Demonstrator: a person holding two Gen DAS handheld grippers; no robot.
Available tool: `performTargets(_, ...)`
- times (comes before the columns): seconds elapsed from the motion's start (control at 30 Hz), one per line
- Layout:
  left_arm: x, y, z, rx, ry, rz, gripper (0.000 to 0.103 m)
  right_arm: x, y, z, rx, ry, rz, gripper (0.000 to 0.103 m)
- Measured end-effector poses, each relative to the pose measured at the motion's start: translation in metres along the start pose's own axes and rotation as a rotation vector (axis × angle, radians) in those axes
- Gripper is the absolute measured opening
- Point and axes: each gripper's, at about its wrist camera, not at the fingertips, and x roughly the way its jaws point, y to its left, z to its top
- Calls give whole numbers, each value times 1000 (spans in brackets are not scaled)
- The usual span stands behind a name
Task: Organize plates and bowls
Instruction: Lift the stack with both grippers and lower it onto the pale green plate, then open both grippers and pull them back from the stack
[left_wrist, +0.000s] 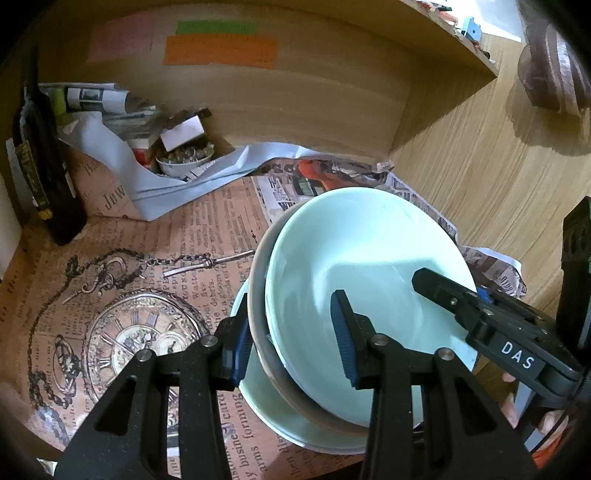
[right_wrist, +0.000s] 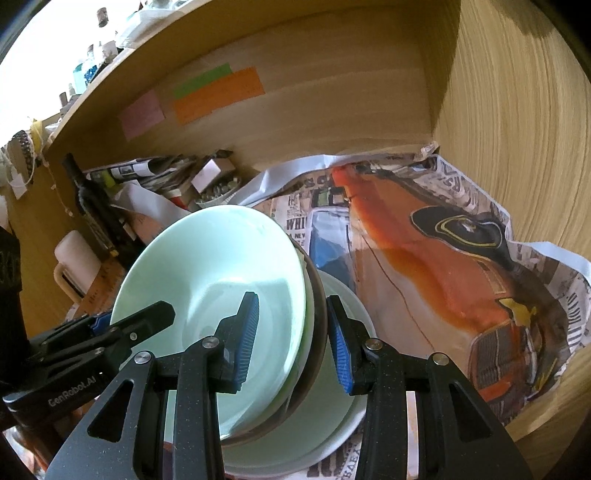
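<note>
A pale green bowl sits nested in a brown-rimmed bowl, tilted over a pale green plate on the newspaper-lined shelf. My left gripper straddles the near left rims of the stacked bowls, its blue pads close on both sides. My right gripper straddles the right rims of the same stack, with the brown bowl's edge between its pads. The plate lies underneath. Each gripper shows in the other's view: the right one, the left one.
A dark bottle stands at the back left beside rolled newspapers and a small bowl of trinkets. A white mug stands left. The wooden shelf wall closes the right side, with coloured labels on the back panel.
</note>
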Motion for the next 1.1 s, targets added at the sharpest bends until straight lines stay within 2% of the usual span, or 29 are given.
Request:
performTargets(0.4, 8, 0, 1, 9, 9, 17, 40, 9, -1, 0, 2, 11, -2, 34)
performTargets(0.93, 19, 17, -1, -38, 35, -45, 41, 15, 1, 2, 1, 7, 55, 38)
performTargets(1.0, 17, 19, -2, -35, 25, -40, 44, 15, 1, 2, -7, 7, 53, 38)
performTargets(1.1, 9, 16, -4, -9, -18, 19, 53, 12, 4, 2, -25, -5, 36, 43)
